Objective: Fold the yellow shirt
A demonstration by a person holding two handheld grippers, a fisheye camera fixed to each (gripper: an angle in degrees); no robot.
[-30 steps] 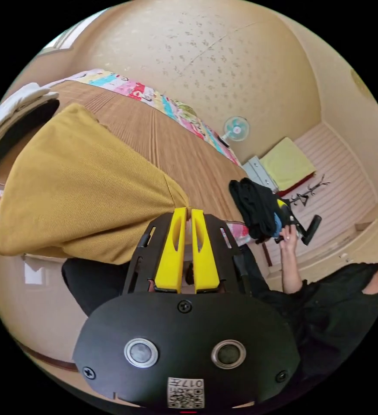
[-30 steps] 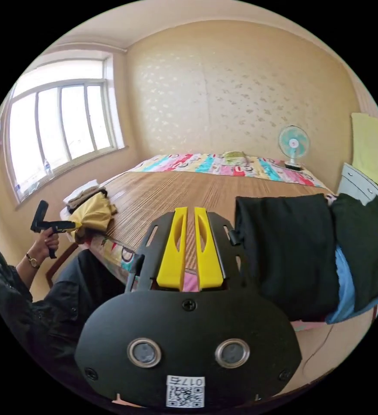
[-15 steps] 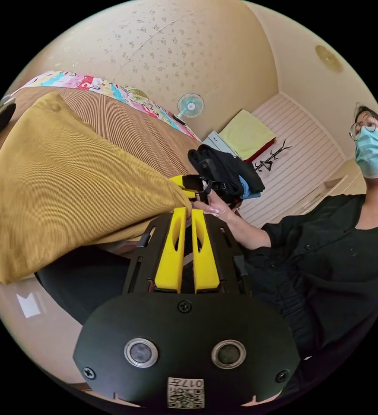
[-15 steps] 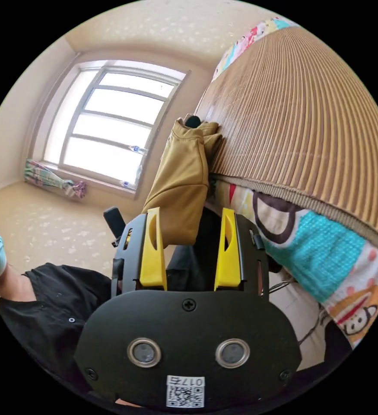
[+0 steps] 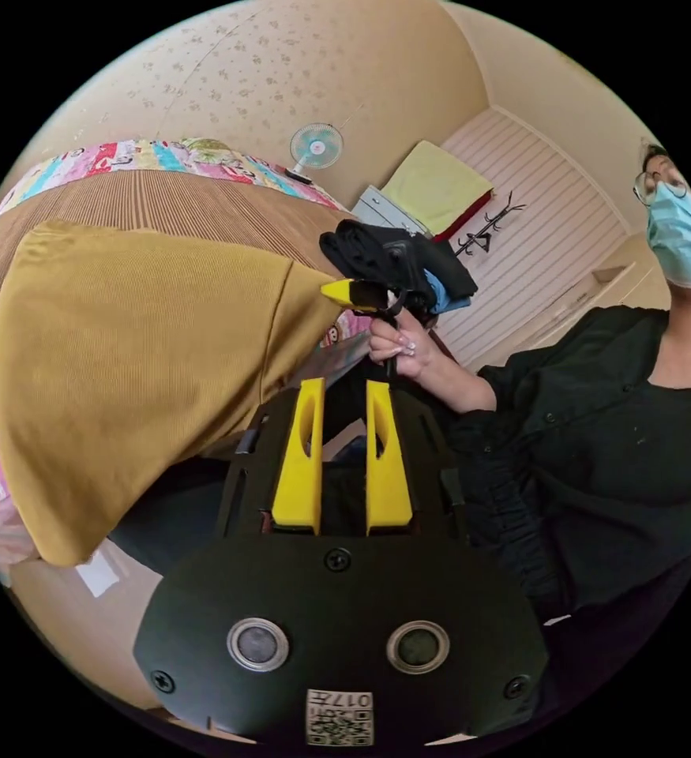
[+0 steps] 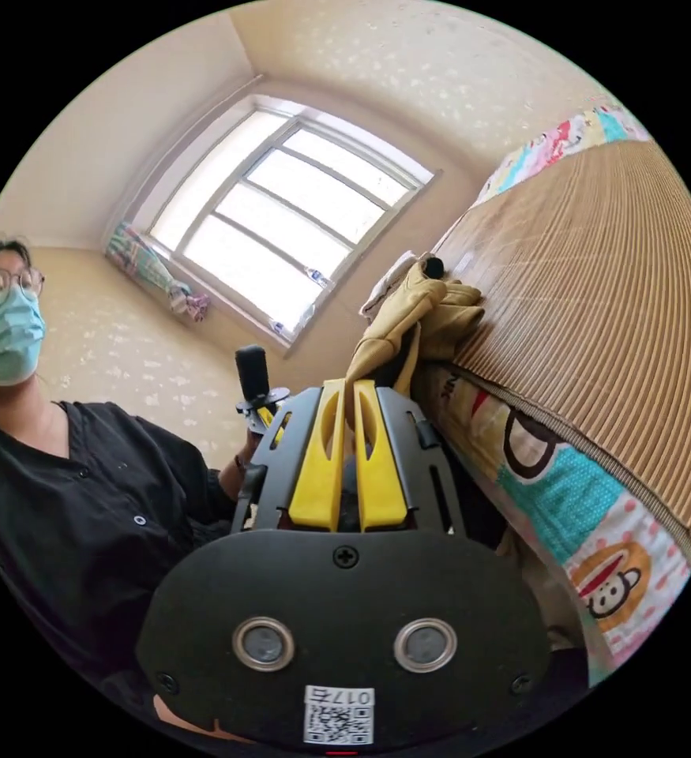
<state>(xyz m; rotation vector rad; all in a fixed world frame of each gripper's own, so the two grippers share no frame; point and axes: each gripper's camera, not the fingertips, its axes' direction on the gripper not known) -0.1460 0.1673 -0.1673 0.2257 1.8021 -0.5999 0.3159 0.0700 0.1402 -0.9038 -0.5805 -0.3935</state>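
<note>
The yellow shirt [image 5: 140, 347] hangs off the edge of the bed in the left gripper view. My right gripper [image 5: 349, 294], held in a hand [image 5: 396, 347], pinches the shirt's near corner. My left gripper [image 5: 343, 383] sits just below that corner, open, with nothing between its jaws. In the right gripper view my right gripper [image 6: 343, 385] is shut on the hanging end of the yellow shirt [image 6: 416, 316], whose bunched rest lies on the bed edge. My left gripper [image 6: 254, 387] shows beyond it at the person's other hand.
A bamboo mat [image 6: 598, 316] covers the bed over a colourful cartoon sheet [image 6: 590, 521]. A pile of dark clothes [image 5: 384, 253] lies at the bed's far corner, near a small fan [image 5: 316, 146]. The person in black [image 5: 598, 442] stands close by the bed. A window [image 6: 282, 221] is behind.
My left gripper has let go of the shirt corner and opened. My right gripper, open around the shirt half a second ago, has shut on it.
</note>
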